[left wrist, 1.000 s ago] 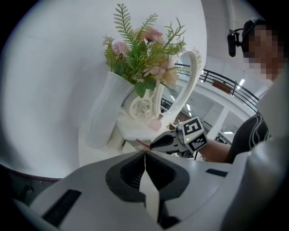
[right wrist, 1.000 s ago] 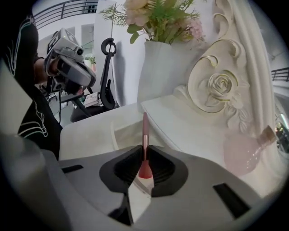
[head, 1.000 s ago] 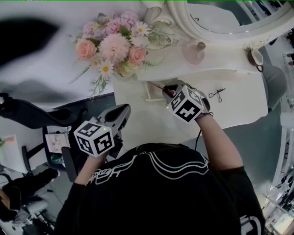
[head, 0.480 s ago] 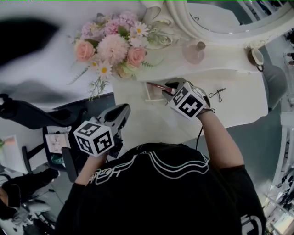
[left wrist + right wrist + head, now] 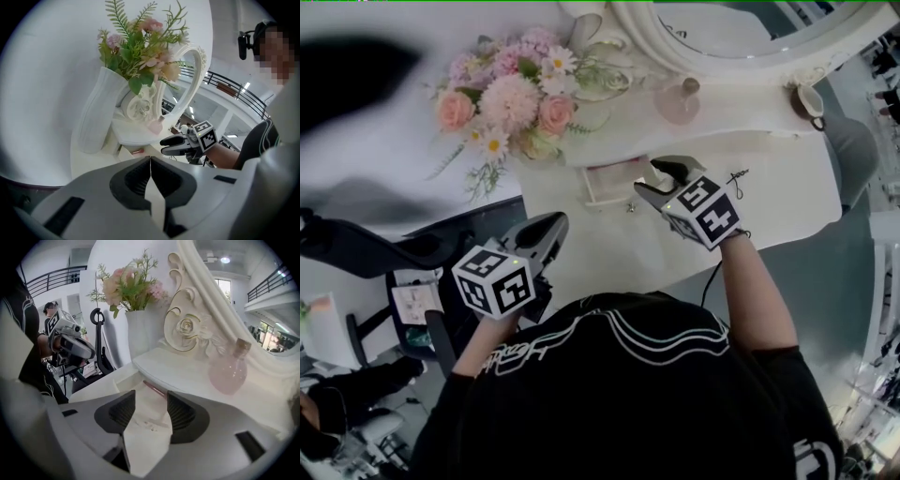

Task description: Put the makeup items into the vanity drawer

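At nine o'clock of the right gripper (image 5: 659,180), a pink makeup pencil (image 5: 153,389) lies in the open vanity drawer (image 5: 598,200). That gripper's jaws have just spread, empty. The left gripper (image 5: 555,225), pressed together and empty, hangs at the drawer's seven o'clock.

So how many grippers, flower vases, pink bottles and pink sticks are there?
Grippers: 2 (left gripper, right gripper)
Flower vase: 1
Pink bottle: 1
Pink stick, in the drawer: 1
Total: 5
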Demonstrator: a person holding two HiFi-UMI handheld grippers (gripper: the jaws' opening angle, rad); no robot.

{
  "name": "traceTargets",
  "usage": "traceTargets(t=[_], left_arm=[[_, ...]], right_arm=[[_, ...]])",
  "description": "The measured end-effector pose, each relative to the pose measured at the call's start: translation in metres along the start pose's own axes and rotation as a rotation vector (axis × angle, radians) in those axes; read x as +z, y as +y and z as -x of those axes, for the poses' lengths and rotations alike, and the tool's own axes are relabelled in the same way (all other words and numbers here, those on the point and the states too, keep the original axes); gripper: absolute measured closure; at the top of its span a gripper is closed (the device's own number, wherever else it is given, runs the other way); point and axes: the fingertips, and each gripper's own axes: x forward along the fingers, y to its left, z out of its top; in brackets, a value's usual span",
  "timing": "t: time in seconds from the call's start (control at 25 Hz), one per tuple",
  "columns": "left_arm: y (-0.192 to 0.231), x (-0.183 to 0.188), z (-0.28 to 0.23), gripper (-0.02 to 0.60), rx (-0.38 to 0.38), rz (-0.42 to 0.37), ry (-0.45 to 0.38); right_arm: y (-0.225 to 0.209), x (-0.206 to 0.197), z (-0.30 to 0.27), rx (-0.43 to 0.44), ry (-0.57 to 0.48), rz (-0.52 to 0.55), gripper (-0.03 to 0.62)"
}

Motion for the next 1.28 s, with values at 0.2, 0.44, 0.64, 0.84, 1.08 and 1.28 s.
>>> traceTargets(t=[0.2,0.44,0.64,0.84,1.08,1.28], left_arm=[[-0.014,-0.003,-0.011,0.558,-0.037,-0.022,0.019],[-0.027,-0.007,-0.028,0.558,-0.08,-0.039,0.05],[-0.037,-0.009,-0.039,0.558,-0.104,-0.048,0.066],[-0.043,-0.009,-0.049,0.558,-0.111,-0.05,0.072],[-0.042,-0.006,-0.055,0.558,-0.1,-0.046,0.074],[-0.039,-0.005,-0.058,0.558,-0.089,-0.037,0.074]], right_arm=[[-0.008,-0.015,0.023,-0.062,-0.015,-0.003,0.342],[-0.015,-0.048,0.039,-0.102,-0.01,-0.073,0.333],[-0.023,-0.074,0.045,-0.145,0.012,-0.122,0.333],[-0.037,-0.097,0.042,-0.18,0.028,-0.173,0.333],[-0.052,-0.118,0.027,-0.203,0.056,-0.204,0.333],[-0.06,-0.125,0.014,-0.203,0.079,-0.206,0.333]])
